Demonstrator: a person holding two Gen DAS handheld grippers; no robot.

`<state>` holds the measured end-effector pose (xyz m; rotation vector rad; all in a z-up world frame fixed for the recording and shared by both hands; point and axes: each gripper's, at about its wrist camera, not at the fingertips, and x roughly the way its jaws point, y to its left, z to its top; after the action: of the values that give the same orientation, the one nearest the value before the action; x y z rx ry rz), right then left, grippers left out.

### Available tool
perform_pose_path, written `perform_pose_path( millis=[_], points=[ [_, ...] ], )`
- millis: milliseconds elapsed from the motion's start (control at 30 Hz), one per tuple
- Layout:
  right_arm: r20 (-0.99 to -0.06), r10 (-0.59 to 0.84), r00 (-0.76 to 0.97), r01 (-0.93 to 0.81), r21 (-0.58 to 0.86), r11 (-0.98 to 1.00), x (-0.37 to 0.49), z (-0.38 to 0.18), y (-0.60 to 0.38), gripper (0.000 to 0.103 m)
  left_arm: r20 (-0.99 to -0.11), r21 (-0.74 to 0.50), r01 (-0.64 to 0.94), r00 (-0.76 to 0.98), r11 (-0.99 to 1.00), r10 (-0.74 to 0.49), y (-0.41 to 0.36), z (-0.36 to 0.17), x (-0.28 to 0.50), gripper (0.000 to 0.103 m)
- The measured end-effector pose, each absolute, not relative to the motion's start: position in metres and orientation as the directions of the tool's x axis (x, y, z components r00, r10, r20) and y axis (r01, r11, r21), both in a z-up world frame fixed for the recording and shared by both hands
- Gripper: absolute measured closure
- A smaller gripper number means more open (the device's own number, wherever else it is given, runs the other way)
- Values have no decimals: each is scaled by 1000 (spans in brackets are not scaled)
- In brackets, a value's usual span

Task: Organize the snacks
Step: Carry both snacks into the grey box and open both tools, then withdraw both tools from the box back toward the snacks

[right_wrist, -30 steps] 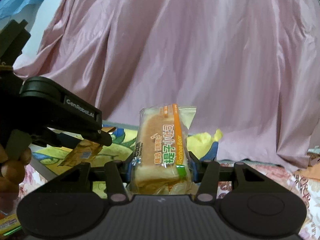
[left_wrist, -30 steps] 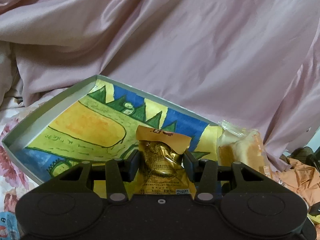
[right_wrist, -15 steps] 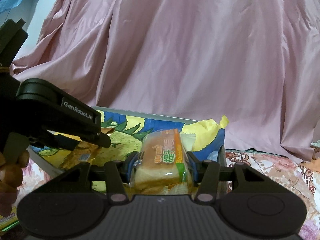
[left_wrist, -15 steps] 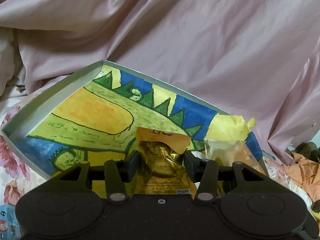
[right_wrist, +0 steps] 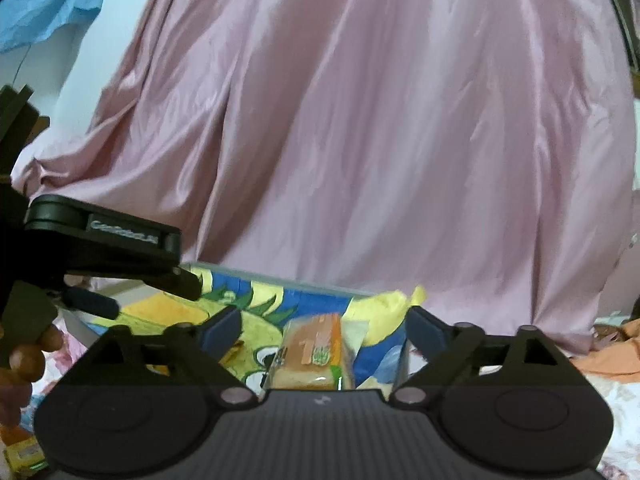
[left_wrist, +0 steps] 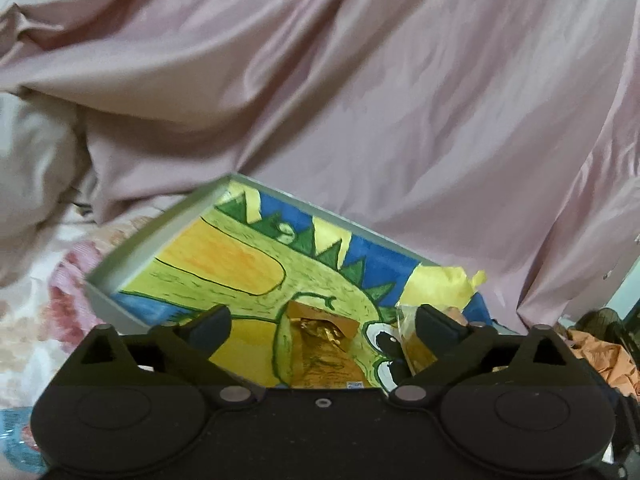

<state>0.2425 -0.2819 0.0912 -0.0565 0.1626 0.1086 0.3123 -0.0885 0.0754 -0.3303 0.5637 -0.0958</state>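
Gold packet (left_wrist: pixel 326 354): lies flat in the box (left_wrist: pixel 132 248), long axis running away from the left camera, sealed end farthest.
Bread pack (right_wrist: pixel 316 360): lies in the same box, long axis running away from the right camera, orange stripe up.
Surroundings: pink sheet (left_wrist: pixel 360 100) behind the box; yellow paper (right_wrist: pixel 384 306) at its far corner.
Left gripper (left_wrist: pixel 322 320): fingers wide apart, clear of the packet.
Right gripper (right_wrist: pixel 322 326): fingers wide apart, holding nothing.
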Motion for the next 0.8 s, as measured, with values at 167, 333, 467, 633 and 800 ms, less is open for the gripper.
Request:
perform_pose_path(
  millis=[167,333,467,633,800],
  points=[
    [-119,77,990,-84,-54,995,213,105,-283,0,-466,-298,-5,874,954,-141,-81,87,280,1],
    [-106,79,991,-89,-94,992,186,112,-282,0,-424,-276,2,897,961,-124,-72,96,244,1],
    [-98,78,992,-89,-118,989,158,114,-284,0,-404,-264,12,907,965,-122,-65,97,214,1],
    [-109,39,993,-46,-70,996,116,102,-292,0,-394,-265,21,910,964,-128,-56,91,181,1],
    [-172,20,985,-29,-51,998,85,86,-298,0,-409,-256,30,902,966,-137,-49,79,152,1]
  ],
)
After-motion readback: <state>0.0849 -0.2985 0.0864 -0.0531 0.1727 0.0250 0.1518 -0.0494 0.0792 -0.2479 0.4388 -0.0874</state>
